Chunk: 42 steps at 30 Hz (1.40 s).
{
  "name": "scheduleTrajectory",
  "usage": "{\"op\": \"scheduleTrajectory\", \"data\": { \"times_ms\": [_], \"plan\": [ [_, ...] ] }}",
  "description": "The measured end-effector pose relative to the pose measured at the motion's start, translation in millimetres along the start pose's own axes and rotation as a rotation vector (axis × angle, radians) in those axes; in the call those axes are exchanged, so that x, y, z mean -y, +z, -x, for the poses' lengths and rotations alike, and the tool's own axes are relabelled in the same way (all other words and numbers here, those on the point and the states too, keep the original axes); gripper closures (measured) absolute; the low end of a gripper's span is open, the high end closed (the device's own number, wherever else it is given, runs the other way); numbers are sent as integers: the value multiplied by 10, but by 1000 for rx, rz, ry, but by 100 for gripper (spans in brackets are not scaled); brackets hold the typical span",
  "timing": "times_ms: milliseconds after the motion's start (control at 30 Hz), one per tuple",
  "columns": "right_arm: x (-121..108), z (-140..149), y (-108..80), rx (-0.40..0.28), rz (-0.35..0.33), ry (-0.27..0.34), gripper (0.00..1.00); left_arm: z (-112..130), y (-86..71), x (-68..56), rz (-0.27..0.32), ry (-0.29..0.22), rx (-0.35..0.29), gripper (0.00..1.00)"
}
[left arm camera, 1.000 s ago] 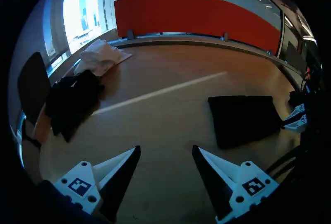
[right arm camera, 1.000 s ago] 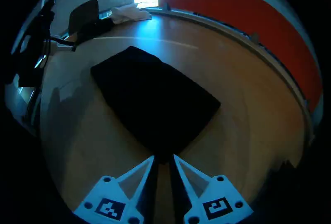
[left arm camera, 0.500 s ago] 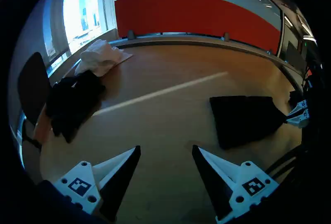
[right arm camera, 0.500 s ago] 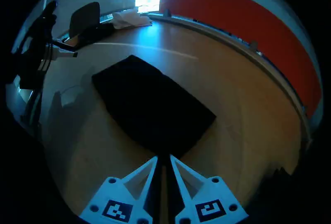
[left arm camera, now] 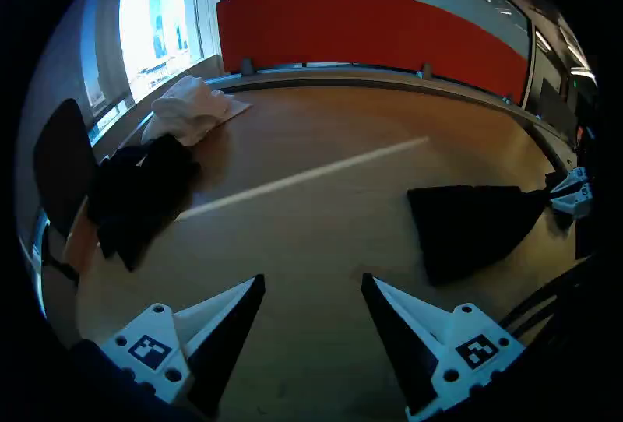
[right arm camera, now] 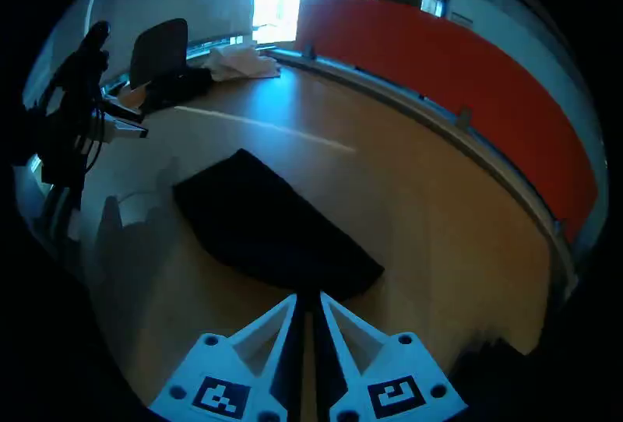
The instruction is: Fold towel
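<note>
Towel (right arm camera: 265, 227) dark, folded, corner lifted off table (left arm camera: 311, 126), right tongs (right arm camera: 309, 301) clenched on it, left tongs (left arm camera: 311, 282) spread wide

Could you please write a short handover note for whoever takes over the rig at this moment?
Left hand-held gripper: open, holding nothing, above bare wooden table.
Right hand-held gripper: shut on one corner of the black towel, pulling it up to a point; the rest lies on the table.
Dark cloth pile and white cloth sit at the table's far edge, untouched.
Done: corner gripped and raised.
Left: probably carry it across to complete the fold, lay flat, release.
</note>
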State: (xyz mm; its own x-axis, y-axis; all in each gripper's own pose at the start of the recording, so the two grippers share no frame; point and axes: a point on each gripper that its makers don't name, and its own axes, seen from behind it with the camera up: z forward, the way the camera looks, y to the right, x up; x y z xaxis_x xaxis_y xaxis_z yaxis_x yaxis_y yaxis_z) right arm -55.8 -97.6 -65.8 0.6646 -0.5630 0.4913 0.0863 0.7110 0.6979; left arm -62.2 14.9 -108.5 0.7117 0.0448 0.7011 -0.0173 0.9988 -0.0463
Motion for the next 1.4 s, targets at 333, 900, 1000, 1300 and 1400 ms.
{"op": "scheduleTrajectory", "data": {
  "times_ms": [333, 900, 1000, 1300, 1400],
  "plan": [
    [-51, -225, -97, -34, 12, -26, 95, -9, 0, -9, 3, 2, -2, 8],
    [175, -832, 30, -101, -47, -85, 95, -52, -17, -64, 16, -7, -13, 8],
    [243, -964, 63, -117, -62, -94, 95, -59, -18, -71, 18, -9, -15, 8],
    [459, -1153, 183, -128, -108, -110, 95, -69, -27, -104, 29, -14, -20, 8],
    [551, -1176, 241, -124, -126, -115, 95, -75, -34, -108, 32, -15, -23, 8]
  ]
}}
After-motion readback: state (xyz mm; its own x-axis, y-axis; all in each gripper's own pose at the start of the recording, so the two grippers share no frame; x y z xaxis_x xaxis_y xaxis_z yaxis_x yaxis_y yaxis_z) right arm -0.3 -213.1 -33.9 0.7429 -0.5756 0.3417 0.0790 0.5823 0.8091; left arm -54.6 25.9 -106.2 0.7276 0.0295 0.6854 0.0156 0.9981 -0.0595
